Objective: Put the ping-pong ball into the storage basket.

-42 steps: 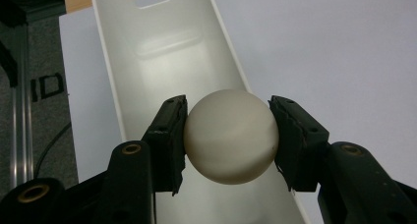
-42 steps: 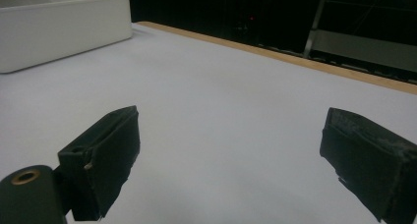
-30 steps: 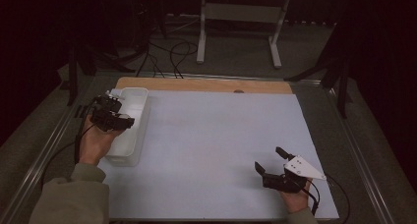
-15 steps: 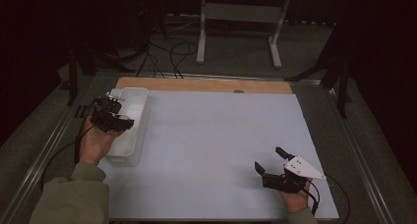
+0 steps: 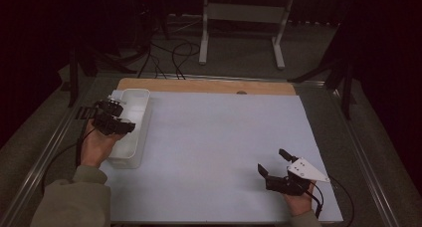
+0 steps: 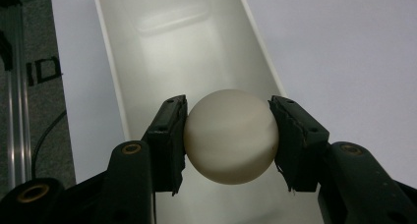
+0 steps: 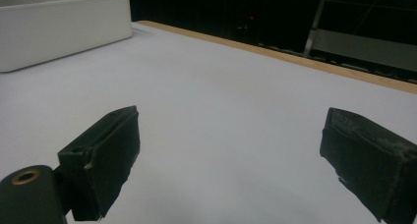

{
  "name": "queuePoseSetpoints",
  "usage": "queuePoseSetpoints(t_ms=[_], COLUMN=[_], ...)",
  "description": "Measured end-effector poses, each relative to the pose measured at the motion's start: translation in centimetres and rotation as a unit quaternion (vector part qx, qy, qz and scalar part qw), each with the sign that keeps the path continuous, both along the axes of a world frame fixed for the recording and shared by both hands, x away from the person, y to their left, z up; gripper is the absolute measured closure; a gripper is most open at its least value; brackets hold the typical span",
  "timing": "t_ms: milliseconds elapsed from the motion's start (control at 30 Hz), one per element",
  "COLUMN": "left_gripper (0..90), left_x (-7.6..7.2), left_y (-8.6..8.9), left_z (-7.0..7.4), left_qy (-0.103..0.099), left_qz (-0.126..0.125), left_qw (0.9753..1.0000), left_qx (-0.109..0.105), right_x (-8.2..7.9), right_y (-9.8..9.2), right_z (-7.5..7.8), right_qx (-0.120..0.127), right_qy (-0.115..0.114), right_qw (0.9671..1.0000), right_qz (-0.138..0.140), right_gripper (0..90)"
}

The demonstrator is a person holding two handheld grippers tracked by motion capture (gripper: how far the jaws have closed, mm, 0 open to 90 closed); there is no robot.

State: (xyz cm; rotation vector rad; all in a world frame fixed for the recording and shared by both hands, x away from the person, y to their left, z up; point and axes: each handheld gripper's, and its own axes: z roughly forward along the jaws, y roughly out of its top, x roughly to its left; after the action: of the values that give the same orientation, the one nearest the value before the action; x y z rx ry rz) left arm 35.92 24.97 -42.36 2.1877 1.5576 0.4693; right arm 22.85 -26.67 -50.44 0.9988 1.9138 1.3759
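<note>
Left claw [image 6: 228, 135] — clenched on a smooth off-white plastic ball [image 6: 230, 136], held above the long white rectangular plastic tray [image 6: 147, 47] at the left edge of the pale grey-topped desk [image 5: 214, 147]. Right claw [image 5: 272, 163] — released, jaws wide apart, low over the desk's near right corner.

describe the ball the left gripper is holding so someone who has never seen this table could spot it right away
Start at the long white tray on the left edge of the white table. Over it hangs the left gripper, its two black jaws shut on a white ball. It is the one round thing there, smooth and plain.
</note>
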Motion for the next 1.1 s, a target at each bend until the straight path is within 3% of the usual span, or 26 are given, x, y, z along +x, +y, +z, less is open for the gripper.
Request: queuePoseSetpoints(t_ms=[1000,1067,1100], left_gripper=[50.6,47.8,35.7], left_x=[0.01,0.02,0.01], left_y=[0.35,0.44,0.40], left_z=[-0.88,-0.88,-0.91], left_qy=[0.010,0.011,0.009], left_qz=[0.003,0.003,0.002], left_qw=[0.9999,0.9998,0.9998], left_qx=[-0.008,-0.014,-0.015], right_x=[0.02,0.02,0.01], right_y=[0.05,0.05,0.04], right_z=[-0.05,-0.04,-0.03], right_qx=[-0.002,-0.002,-0.002], right_qy=[0.002,0.002,0.002], right_qw=[1.0000,1.0000,1.0000], right_qz=[-0.003,-0.003,-0.003], right_gripper=[7.9,7.9,7.9])
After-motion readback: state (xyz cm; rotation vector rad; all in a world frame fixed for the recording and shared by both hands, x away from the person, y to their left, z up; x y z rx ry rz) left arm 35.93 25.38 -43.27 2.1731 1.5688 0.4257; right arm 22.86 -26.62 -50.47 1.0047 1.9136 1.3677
